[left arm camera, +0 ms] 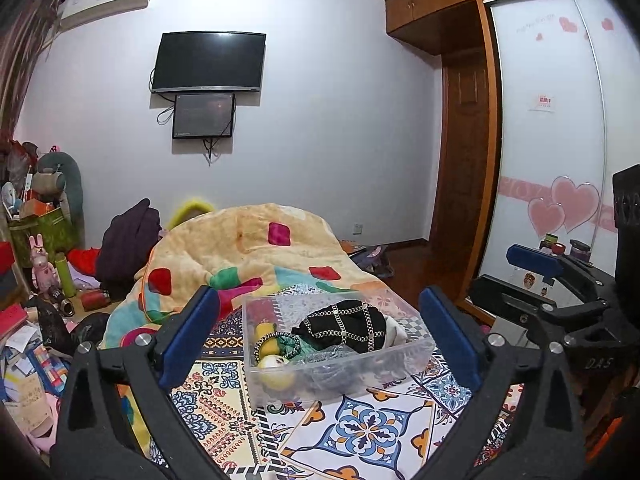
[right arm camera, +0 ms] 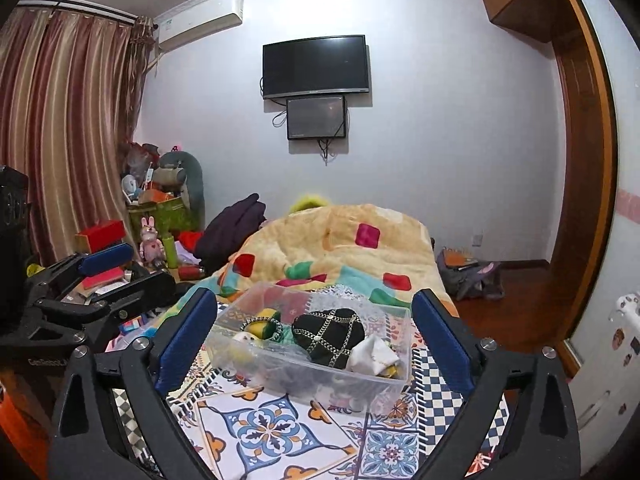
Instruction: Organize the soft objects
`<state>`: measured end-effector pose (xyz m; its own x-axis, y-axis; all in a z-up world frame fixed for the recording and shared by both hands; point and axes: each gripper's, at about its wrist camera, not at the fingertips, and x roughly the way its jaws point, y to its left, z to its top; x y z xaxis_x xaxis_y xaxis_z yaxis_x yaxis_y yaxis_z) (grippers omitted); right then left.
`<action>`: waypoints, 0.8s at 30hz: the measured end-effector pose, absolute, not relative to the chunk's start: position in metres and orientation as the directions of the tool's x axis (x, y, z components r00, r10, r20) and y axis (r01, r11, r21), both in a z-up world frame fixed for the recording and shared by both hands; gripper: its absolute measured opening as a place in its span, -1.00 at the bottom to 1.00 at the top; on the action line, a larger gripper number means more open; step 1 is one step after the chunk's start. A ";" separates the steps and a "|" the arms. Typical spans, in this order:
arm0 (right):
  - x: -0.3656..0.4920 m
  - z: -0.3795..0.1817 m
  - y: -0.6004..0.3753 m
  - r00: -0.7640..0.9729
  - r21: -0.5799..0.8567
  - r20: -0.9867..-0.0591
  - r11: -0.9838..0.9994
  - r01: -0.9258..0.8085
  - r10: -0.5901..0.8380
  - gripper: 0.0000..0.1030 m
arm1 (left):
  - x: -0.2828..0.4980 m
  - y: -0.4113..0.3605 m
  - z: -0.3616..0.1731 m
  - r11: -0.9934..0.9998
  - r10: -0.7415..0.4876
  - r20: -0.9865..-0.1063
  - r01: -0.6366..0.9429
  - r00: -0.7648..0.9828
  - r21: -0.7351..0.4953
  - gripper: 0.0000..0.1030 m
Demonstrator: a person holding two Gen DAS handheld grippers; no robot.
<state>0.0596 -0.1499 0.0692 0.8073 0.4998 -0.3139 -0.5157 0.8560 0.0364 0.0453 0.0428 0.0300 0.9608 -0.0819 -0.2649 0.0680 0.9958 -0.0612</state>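
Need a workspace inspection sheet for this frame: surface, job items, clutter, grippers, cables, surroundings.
Surface: bed with patterned sheet; quilt heaped at the far end.
Job's things: clear bin on the sheet holds a black chain-pattern pouch, a white cloth, a green item and yellow plush pieces.
Clutter: dark clothes, boxes, a pink rabbit figure and bottles left of the bed; a bag on the floor.
Grippers: left gripper open, empty; right gripper open, empty; both face the bin.
Cables: wires hang below the TV and small screen.
Surroundings: curtain, air conditioner, wardrobe.
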 end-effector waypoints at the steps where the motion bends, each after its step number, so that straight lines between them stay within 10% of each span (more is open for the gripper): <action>1: 0.060 0.069 -0.150 0.807 0.037 -0.315 0.856 -0.515 0.499 0.90 | 0.045 0.042 0.030 0.996 -0.082 -0.265 0.068 0.961 -0.062 0.97; 24: 0.056 0.067 -0.158 0.807 0.062 -0.309 0.857 -0.511 0.503 0.90 | 0.046 0.047 0.028 0.995 -0.082 -0.270 0.065 0.959 -0.074 0.97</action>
<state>0.0564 -0.1577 0.0665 0.8070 0.5031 -0.3092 -0.5109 0.8574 0.0619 0.0462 0.0466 0.0284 0.9593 -0.0824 -0.2702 0.0645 0.9951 -0.0742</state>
